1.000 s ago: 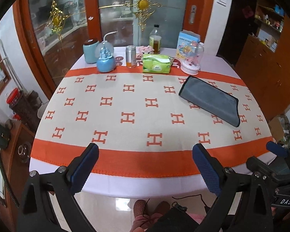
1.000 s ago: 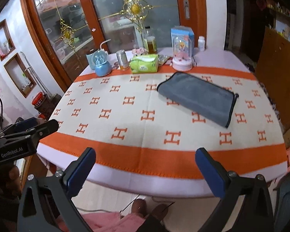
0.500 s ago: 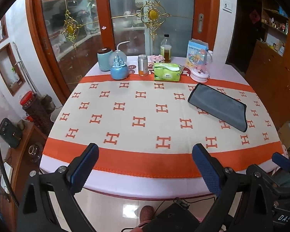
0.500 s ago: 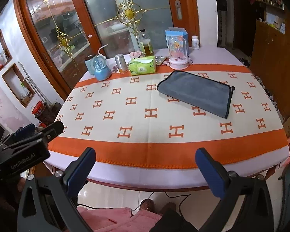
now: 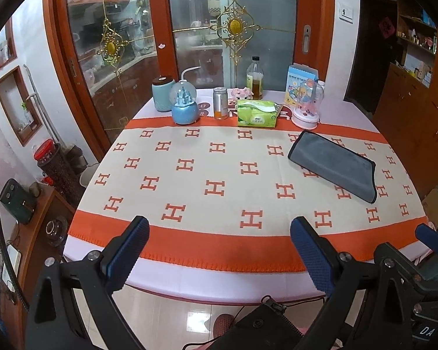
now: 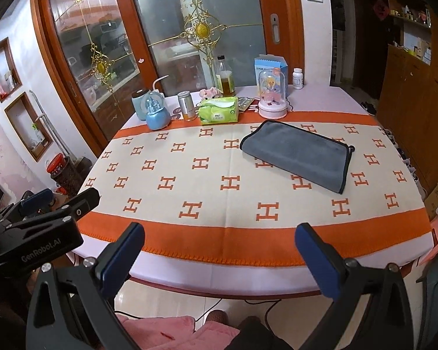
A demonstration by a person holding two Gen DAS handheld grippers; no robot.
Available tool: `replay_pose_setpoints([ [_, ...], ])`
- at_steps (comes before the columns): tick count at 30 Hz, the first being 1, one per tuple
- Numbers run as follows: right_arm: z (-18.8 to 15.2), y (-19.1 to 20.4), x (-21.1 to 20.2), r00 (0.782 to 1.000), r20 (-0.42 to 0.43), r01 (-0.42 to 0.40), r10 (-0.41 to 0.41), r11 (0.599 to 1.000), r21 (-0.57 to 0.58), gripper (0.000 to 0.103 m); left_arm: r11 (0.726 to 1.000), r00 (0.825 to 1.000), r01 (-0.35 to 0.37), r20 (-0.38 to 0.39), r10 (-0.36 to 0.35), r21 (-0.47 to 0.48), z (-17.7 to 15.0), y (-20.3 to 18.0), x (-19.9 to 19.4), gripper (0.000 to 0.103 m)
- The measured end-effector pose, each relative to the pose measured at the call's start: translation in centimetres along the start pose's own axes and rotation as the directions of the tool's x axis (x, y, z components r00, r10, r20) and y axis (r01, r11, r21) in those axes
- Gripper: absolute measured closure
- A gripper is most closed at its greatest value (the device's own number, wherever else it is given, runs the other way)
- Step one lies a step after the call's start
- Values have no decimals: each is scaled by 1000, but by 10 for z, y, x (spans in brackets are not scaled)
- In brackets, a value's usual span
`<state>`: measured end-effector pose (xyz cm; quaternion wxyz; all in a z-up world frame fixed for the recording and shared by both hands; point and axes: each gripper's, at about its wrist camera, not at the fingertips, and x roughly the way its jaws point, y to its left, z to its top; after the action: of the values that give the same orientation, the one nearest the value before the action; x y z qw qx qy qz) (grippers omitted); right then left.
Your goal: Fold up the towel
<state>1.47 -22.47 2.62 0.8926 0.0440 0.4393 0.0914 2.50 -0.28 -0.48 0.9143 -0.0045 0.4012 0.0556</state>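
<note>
A grey towel with dark edging (image 5: pixel 334 163) lies folded flat on the right far part of the table; it also shows in the right wrist view (image 6: pixel 297 153). My left gripper (image 5: pixel 219 250) is open and empty, held off the table's near edge, well short of the towel. My right gripper (image 6: pixel 222 259) is open and empty, also back from the near edge. The left gripper shows at the left of the right wrist view (image 6: pixel 43 218), and the right gripper's tip at the right of the left wrist view (image 5: pixel 432 239).
The table carries a cream and orange H-patterned cloth (image 5: pixel 216 188). Along its far edge stand a blue snow globe (image 5: pixel 185 108), a metal can (image 5: pixel 220 102), a green tissue pack (image 5: pixel 257 113), a bottle (image 5: pixel 254 78) and a domed toy (image 5: pixel 306 106). Glass doors behind; wooden cabinets right.
Both grippers have drawn back and up from the table, so the table looks smaller and farther. The towel has not moved. Both stay open.
</note>
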Motion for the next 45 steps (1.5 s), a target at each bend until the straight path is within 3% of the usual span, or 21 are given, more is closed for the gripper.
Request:
replay_pose_setpoints([
  [45, -2, -6, 17, 998, -66, -10, 11, 1000, 6, 0, 1000, 1000, -4, -7, 4, 9, 0, -6, 2, 6],
])
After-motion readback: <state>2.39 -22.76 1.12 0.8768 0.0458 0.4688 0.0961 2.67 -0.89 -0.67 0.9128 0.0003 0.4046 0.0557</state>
